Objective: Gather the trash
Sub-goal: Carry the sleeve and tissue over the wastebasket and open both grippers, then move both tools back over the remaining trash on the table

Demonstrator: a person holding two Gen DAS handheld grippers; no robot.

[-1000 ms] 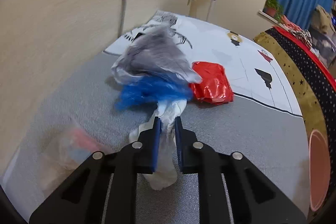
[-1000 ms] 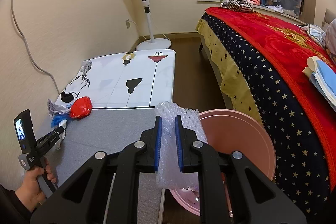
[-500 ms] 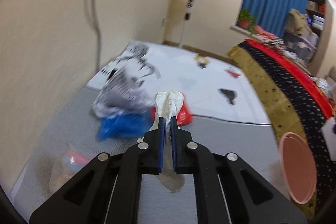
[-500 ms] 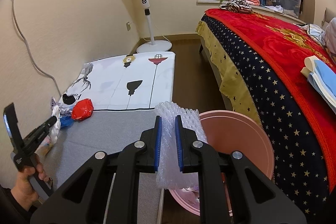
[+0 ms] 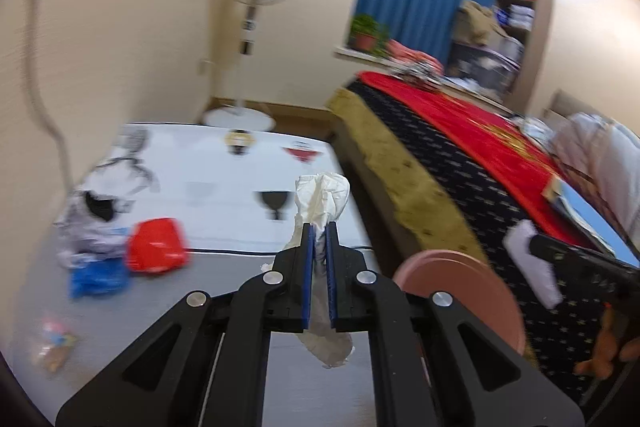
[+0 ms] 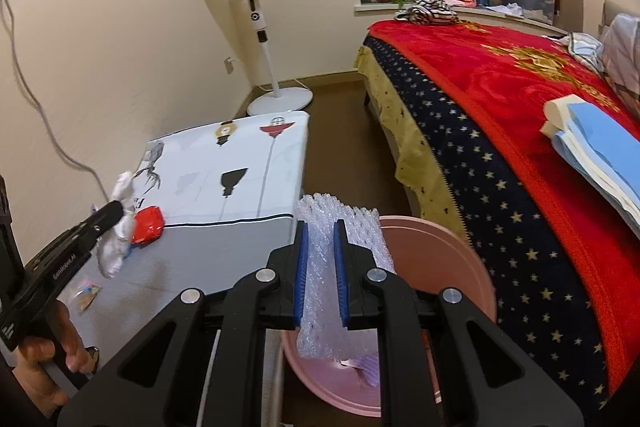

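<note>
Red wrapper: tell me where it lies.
In the left wrist view, the red wrapper lies left of centre on the grey mat, beside the blue bag.

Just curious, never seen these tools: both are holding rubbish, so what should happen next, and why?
Probably open the right gripper: its bubble wrap hangs over the pink bin, while the left gripper holds its crumpled white paper above the mat.
</note>
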